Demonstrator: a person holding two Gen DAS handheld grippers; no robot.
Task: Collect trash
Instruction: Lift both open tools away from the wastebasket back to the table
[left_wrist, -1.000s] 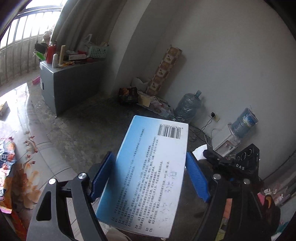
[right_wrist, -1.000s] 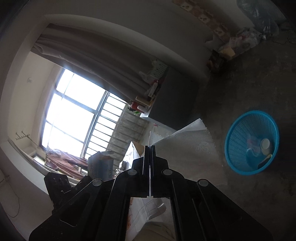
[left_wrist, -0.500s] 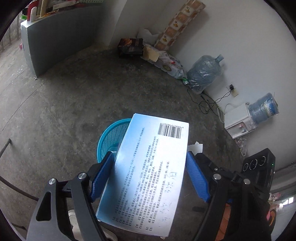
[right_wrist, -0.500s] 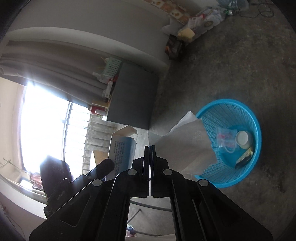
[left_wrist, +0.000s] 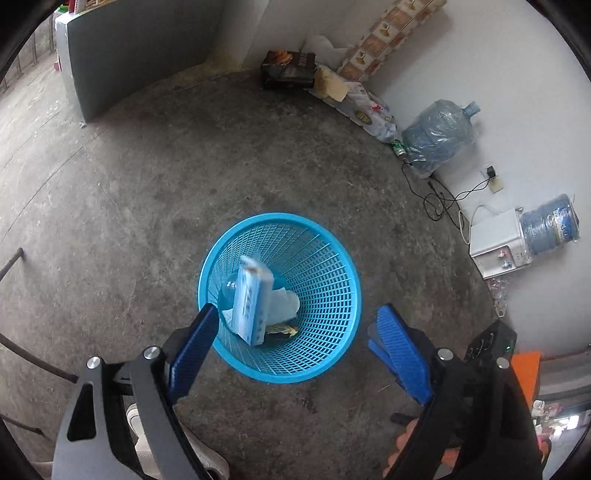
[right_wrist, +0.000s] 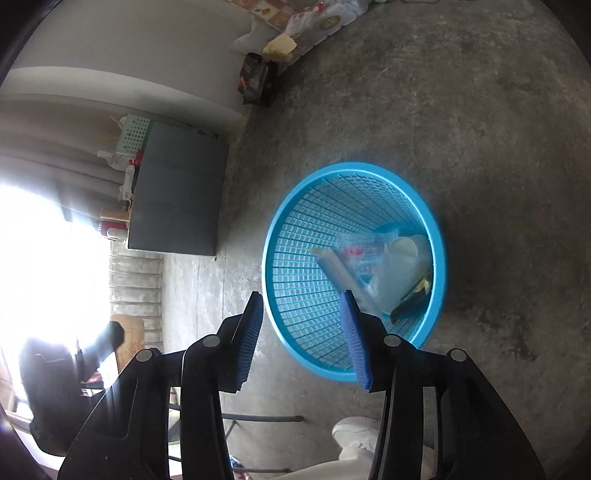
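Observation:
A blue mesh basket stands on the concrete floor, right below both grippers. Inside it a light blue printed box is tumbling, blurred, next to a white tissue and a dark wrapper. My left gripper hangs over the basket's near rim with its jaws opening and nothing between them. In the right wrist view the basket holds the blurred box, the pale tissue and the wrapper. My right gripper is over the near rim, its jaws opening and empty.
A grey cabinet stands at the back left. Along the wall lie a dark carton, bags, a big water bottle, cables and a white dispenser. The person's white shoe is near the basket.
Both grippers came down over the basket. The left jaws widened and the box dropped into it. The right jaws went from shut to open and the tissue fell in.

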